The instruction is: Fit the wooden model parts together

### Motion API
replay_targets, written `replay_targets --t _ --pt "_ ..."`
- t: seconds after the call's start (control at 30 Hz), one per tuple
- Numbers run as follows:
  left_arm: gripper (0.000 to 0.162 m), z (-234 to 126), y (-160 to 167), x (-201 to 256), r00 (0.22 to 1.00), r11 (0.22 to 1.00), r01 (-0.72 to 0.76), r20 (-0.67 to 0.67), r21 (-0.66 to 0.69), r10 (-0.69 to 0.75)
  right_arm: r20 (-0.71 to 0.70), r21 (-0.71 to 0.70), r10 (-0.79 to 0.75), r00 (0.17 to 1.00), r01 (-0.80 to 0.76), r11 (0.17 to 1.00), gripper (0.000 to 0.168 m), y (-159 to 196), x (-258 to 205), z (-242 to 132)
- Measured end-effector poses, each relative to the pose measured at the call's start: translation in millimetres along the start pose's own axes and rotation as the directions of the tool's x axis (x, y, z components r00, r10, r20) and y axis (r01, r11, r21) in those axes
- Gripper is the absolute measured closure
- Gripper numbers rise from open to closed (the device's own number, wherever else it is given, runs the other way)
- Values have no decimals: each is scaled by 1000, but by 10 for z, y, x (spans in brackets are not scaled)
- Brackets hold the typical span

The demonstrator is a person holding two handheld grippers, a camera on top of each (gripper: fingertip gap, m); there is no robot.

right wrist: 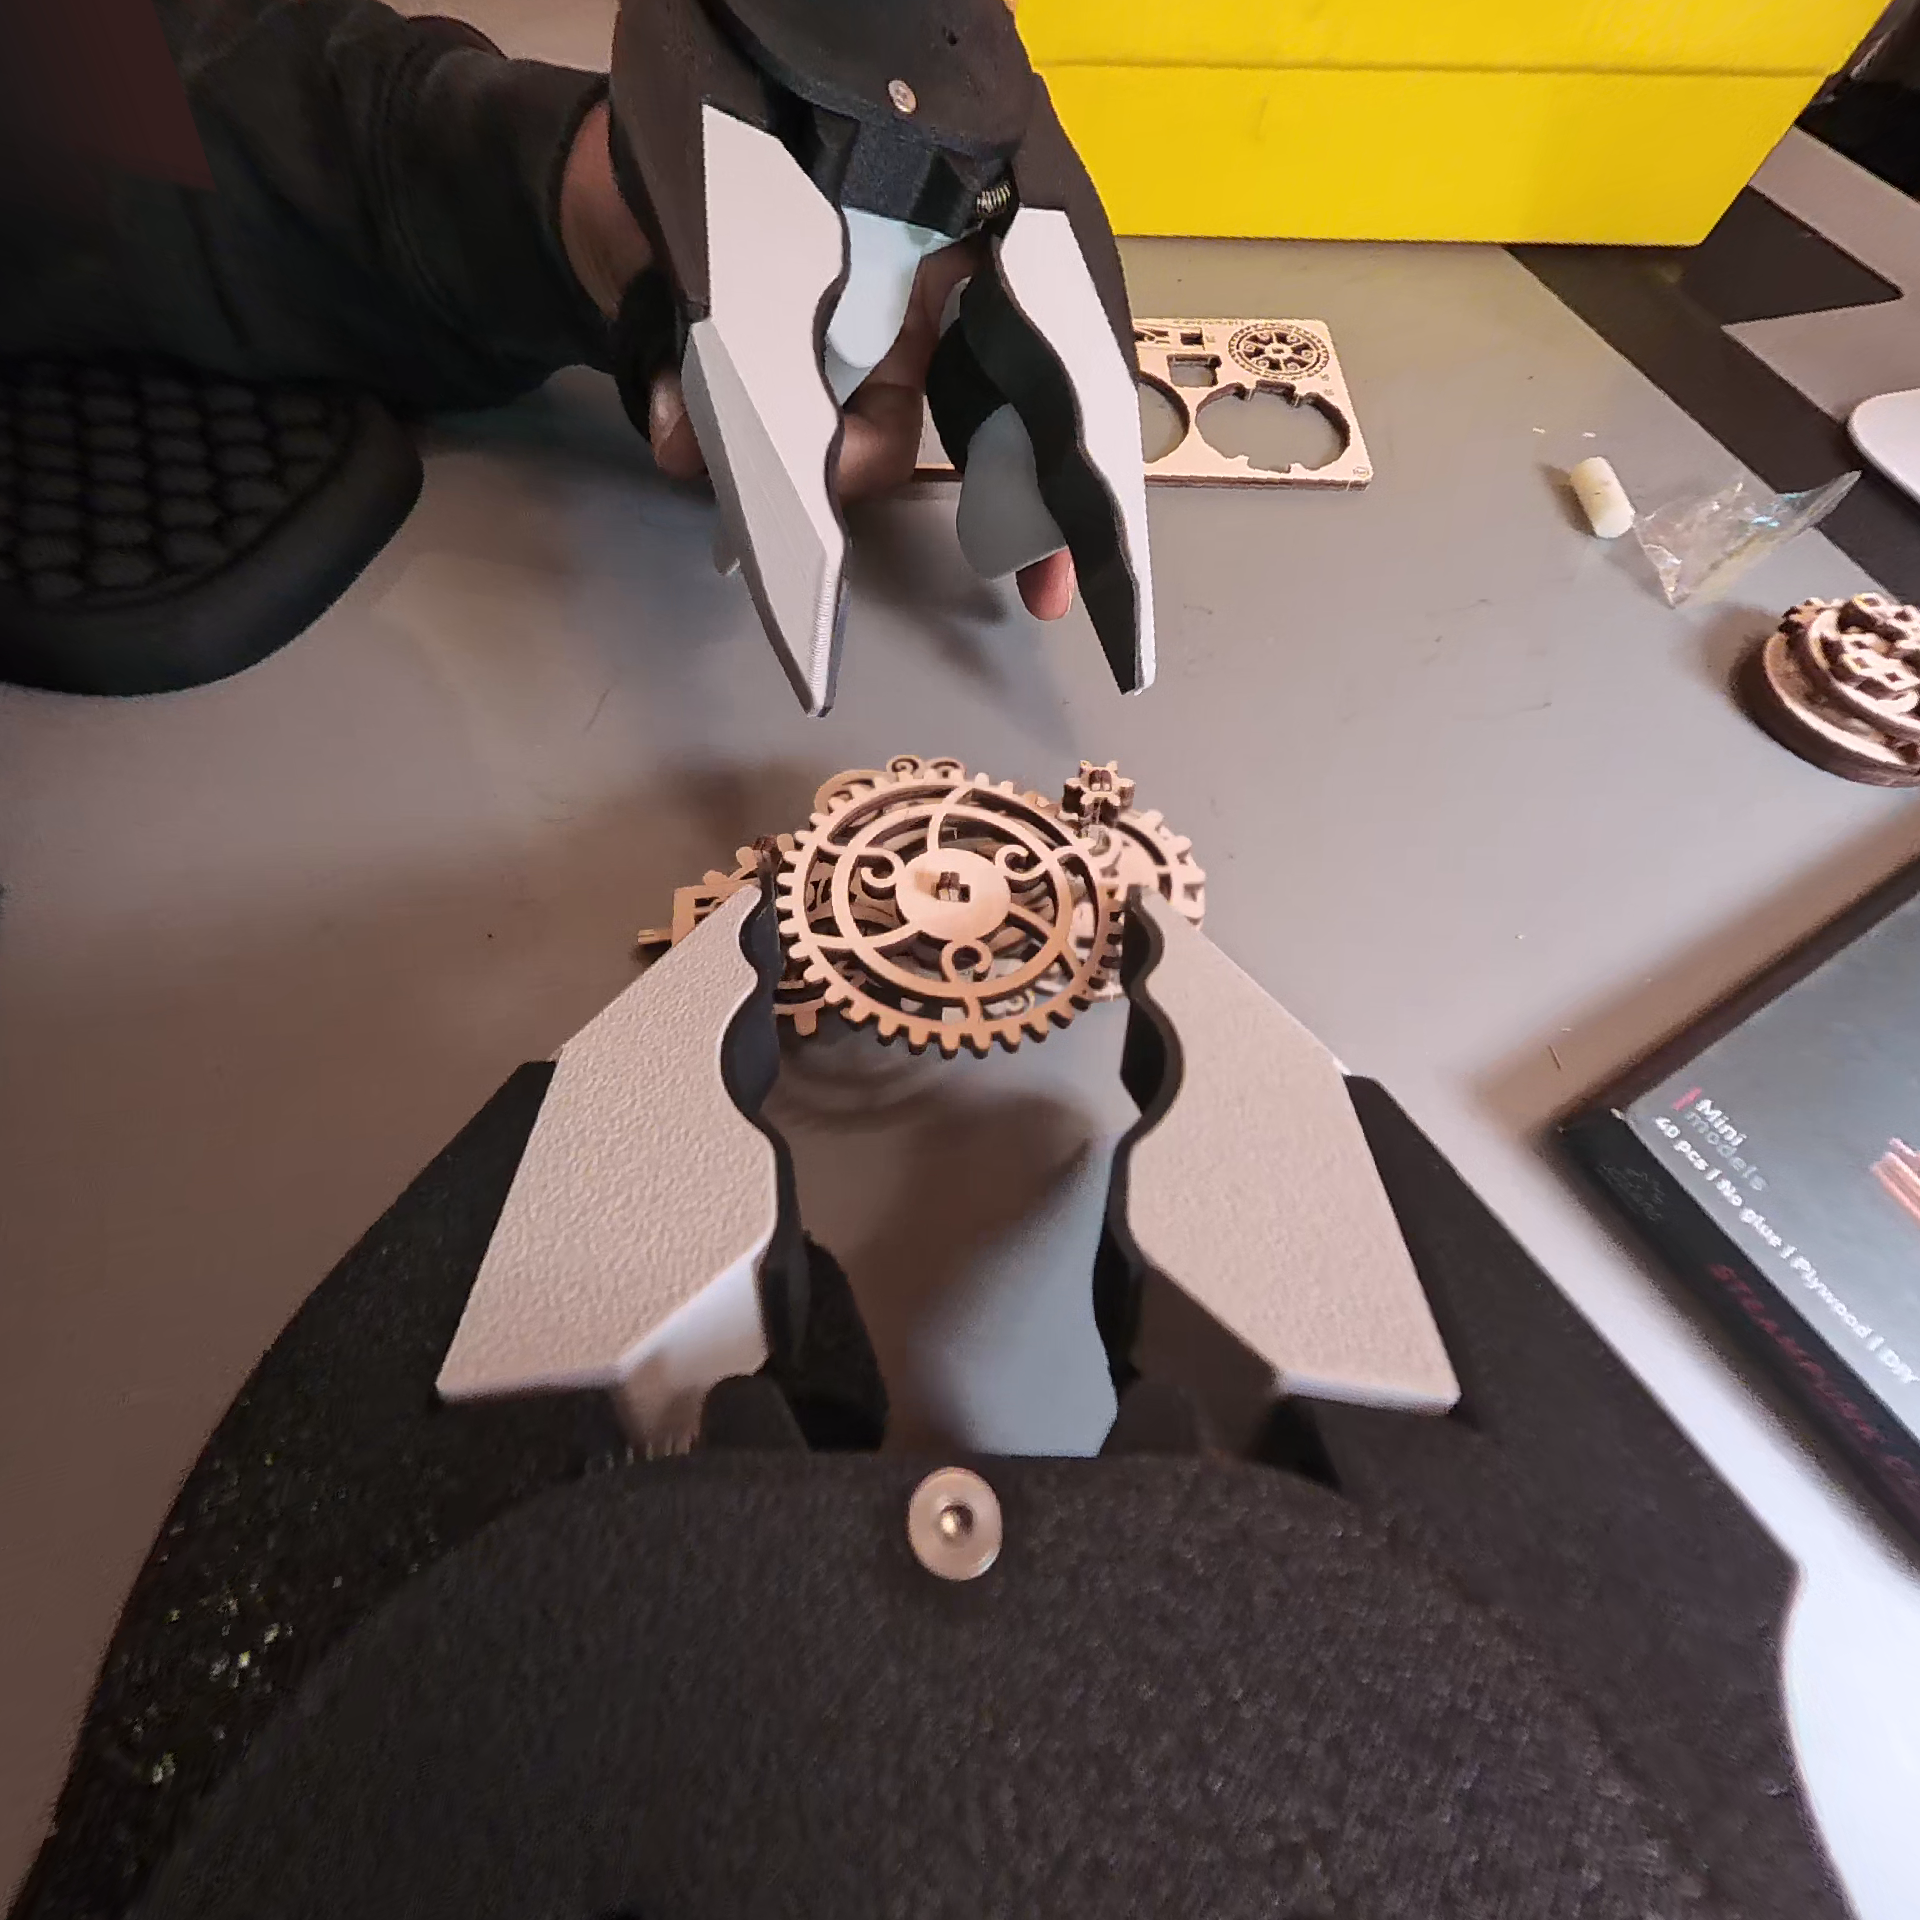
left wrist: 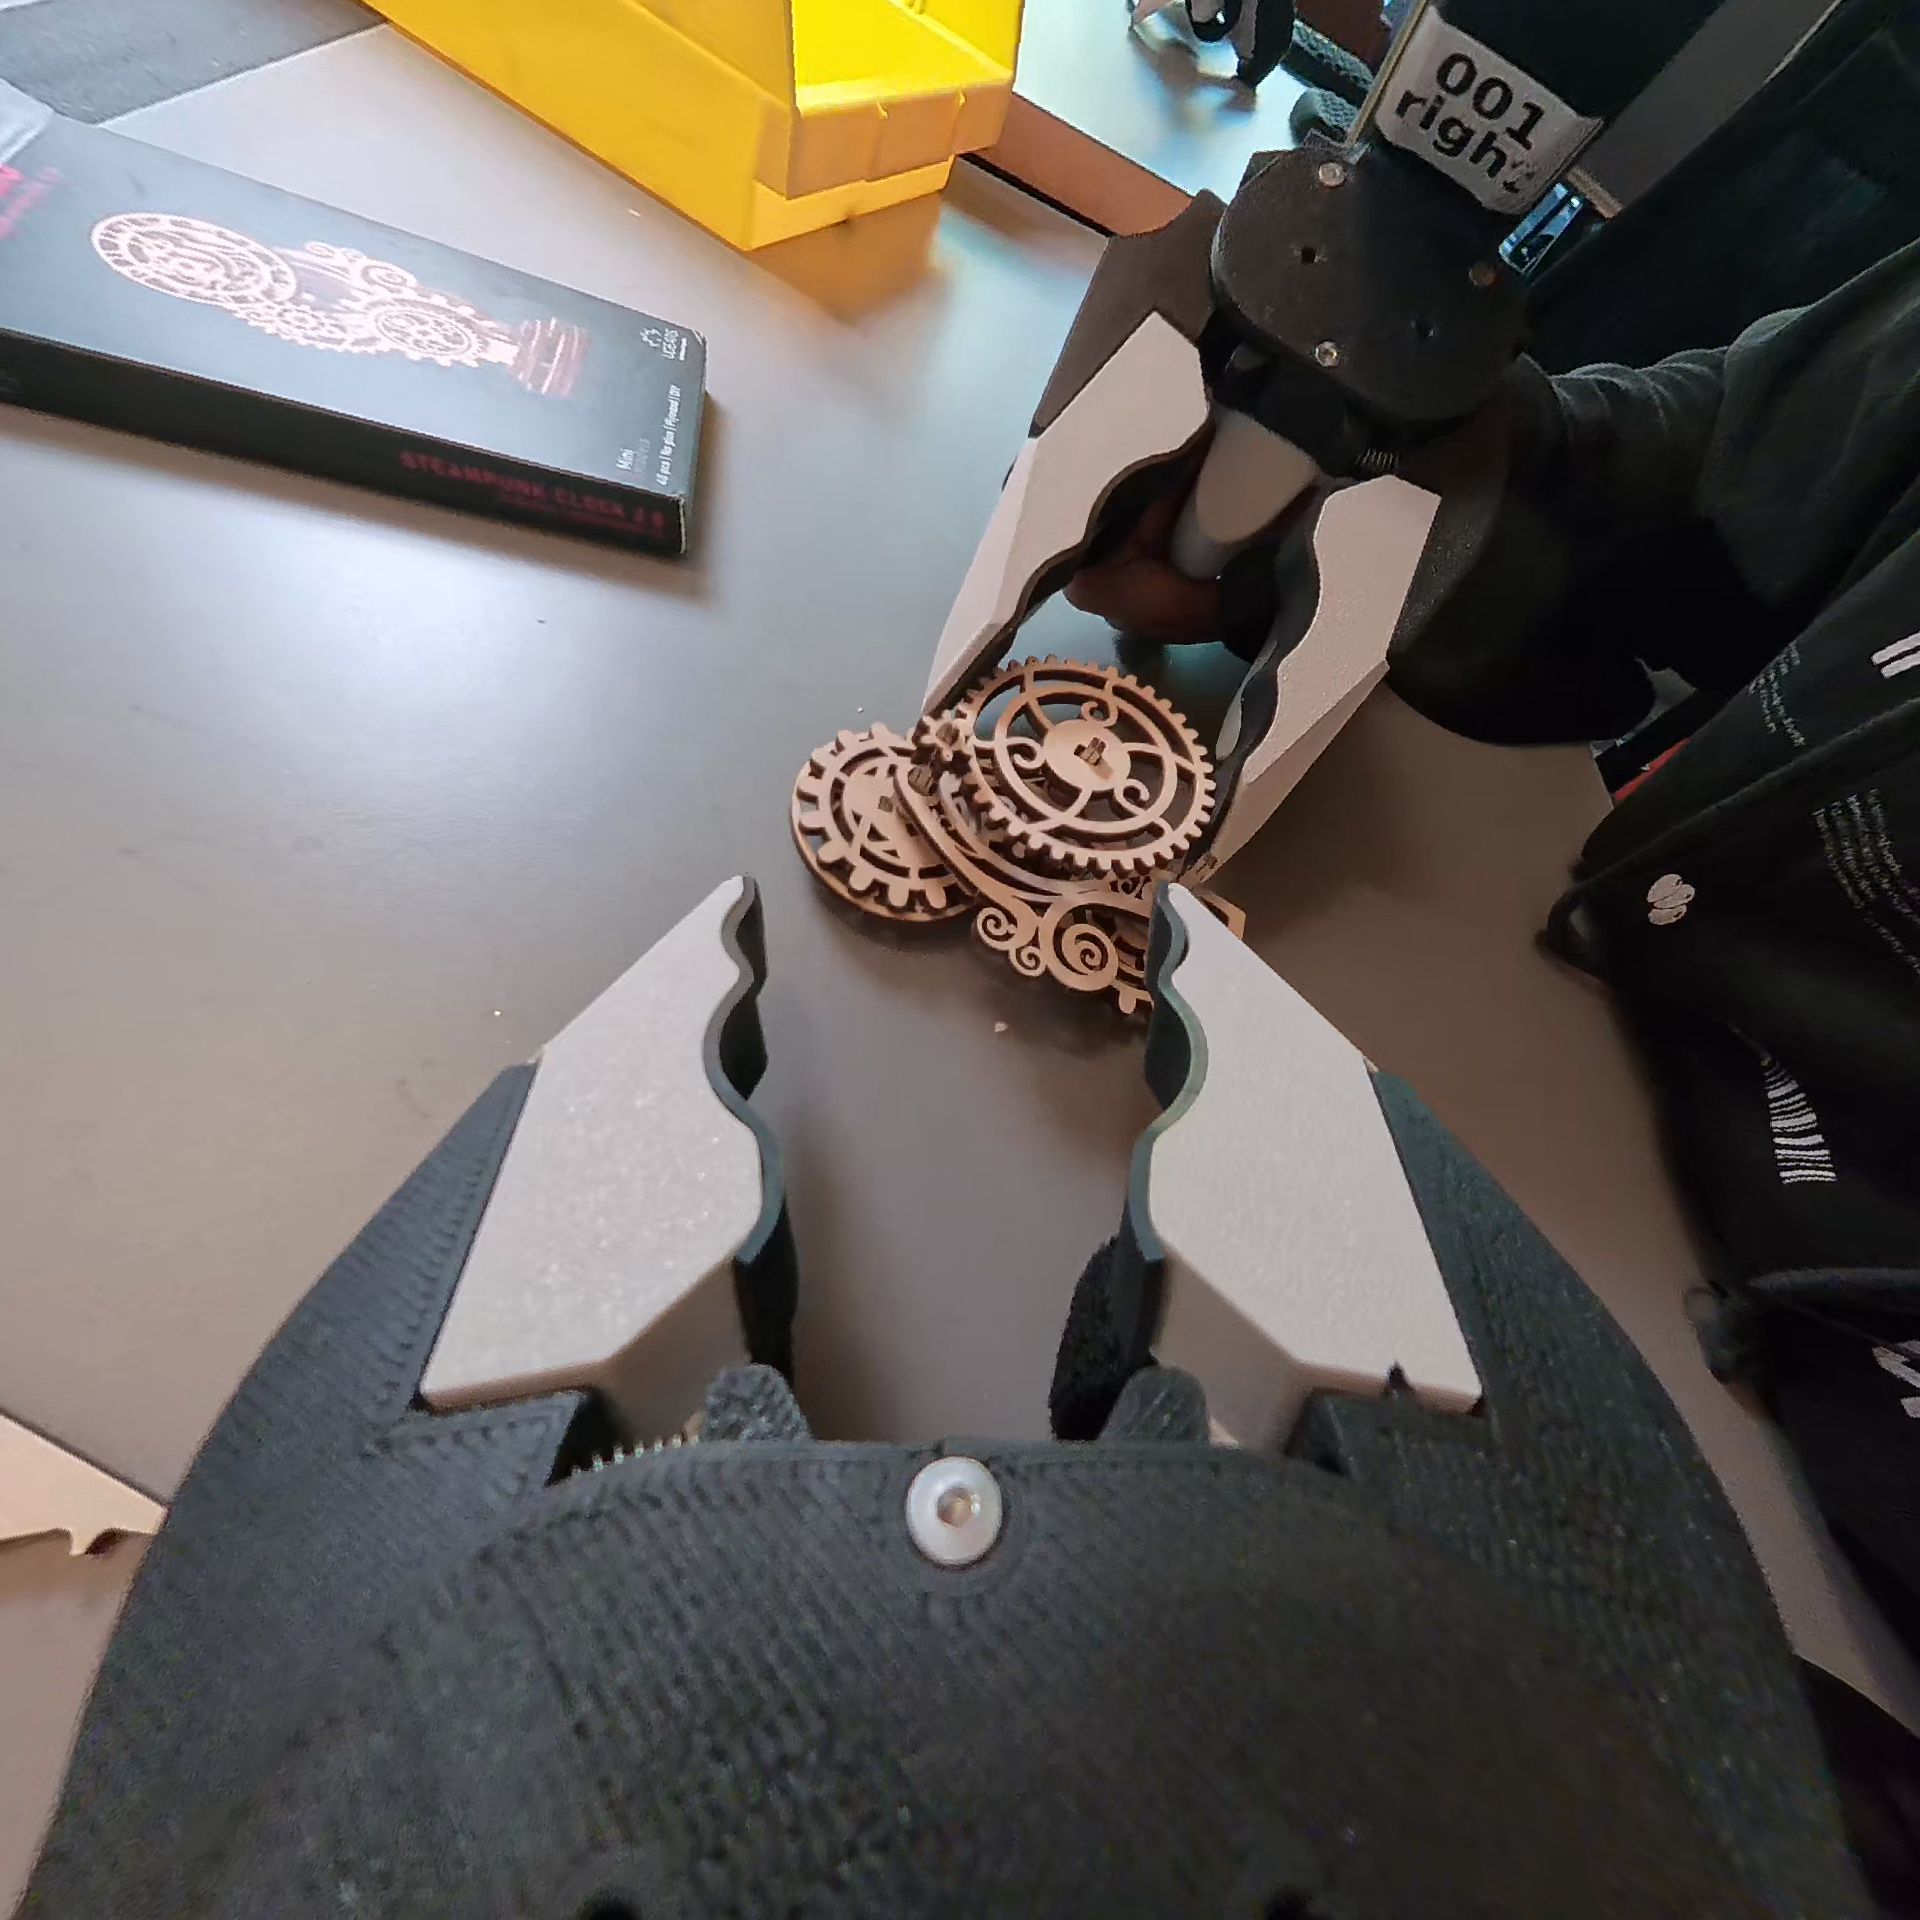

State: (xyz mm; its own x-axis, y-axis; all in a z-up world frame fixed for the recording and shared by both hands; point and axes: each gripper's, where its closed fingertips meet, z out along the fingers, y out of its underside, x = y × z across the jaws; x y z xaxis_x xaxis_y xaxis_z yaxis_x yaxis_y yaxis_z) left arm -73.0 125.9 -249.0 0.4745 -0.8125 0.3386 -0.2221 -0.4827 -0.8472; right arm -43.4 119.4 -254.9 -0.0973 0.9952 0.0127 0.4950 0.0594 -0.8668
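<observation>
A wooden gear model (right wrist: pixel 951 914) lies flat on the grey table (right wrist: pixel 416 935), with a large spoked gear (left wrist: pixel 1091 764) on top and a smaller gear (left wrist: pixel 862 821) beside it. My right gripper (right wrist: pixel 948 920) reaches down over it, one finger on each side of the large gear, touching its teeth; it also shows in the left wrist view (left wrist: pixel 1086 779). My left gripper (left wrist: pixel 956 899) is open and empty, just short of the model's scrolled edge (left wrist: pixel 1049 951). In the right wrist view it (right wrist: pixel 977 696) hovers beyond the model.
A yellow bin (right wrist: pixel 1455 125) stands at the back. The kit's black box (left wrist: pixel 343 343) lies to the left in the left wrist view. A punched-out plywood sheet (right wrist: pixel 1247 416), a dark round wooden piece (right wrist: pixel 1849 686), a small plastic bag (right wrist: pixel 1745 530) and a black mesh object (right wrist: pixel 177 499) lie around. Left tips to right tips: about 4 cm. Left tips and right tips are each some 20 cm from the dark round wooden piece (right wrist: pixel 1849 686).
</observation>
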Motion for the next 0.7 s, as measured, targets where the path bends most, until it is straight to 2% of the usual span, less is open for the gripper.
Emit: replay_targets --t 0.37,0.57,0.7 --pt "91 9 15 -10 1000 1000 7 3 -11 -7 -39 6 -156 987 156 988 104 16 -2 -43" --pt "91 11 19 -2 1000 1000 10 -2 -13 -10 -40 12 -148 988 149 989 104 29 44 -83" --pt "91 9 18 -1 1000 1000 13 -2 -11 -13 0 50 -62 998 62 997 104 3 73 -151"
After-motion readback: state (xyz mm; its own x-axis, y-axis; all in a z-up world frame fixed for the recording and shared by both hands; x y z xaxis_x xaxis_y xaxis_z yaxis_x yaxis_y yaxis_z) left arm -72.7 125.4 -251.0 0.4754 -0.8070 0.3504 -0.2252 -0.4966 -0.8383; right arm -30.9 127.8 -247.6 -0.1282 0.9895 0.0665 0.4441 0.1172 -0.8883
